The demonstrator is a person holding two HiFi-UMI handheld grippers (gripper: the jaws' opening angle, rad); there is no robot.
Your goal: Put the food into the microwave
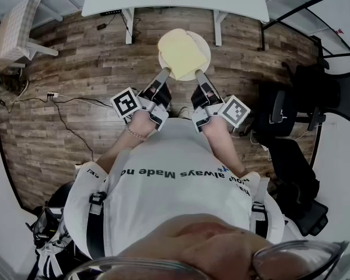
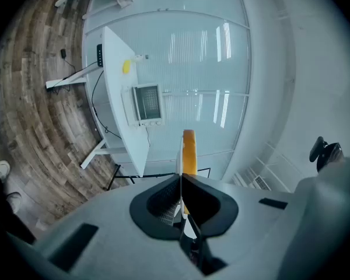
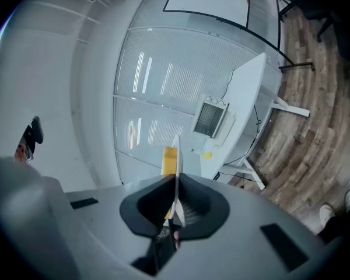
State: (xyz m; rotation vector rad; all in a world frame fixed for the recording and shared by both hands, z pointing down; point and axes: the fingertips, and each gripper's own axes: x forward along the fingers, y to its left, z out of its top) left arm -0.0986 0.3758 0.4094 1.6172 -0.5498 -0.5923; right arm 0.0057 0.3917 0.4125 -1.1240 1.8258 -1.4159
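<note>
Head view: the plate (image 1: pixel 205 46) with bread (image 1: pixel 181 54) hung over the floor, with the left gripper (image 1: pixel 165 73) and right gripper (image 1: pixel 199 74) on its near rim. The shirt (image 1: pixel 175 203) print partly read "always Made".

Left gripper view: jaws clamped on the edge-on plate. The microwave (image 2: pixel 147 104) stood ahead on the table (image 2: pixel 114 69), well apart.

Right gripper view: same clamp, with the microwave straight ahead and neither gripper nearer.

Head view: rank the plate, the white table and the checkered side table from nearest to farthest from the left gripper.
1. The plate, held at its left edge by the left gripper.
2. The white table, straight ahead.
3. The checkered side table, far left.
</note>
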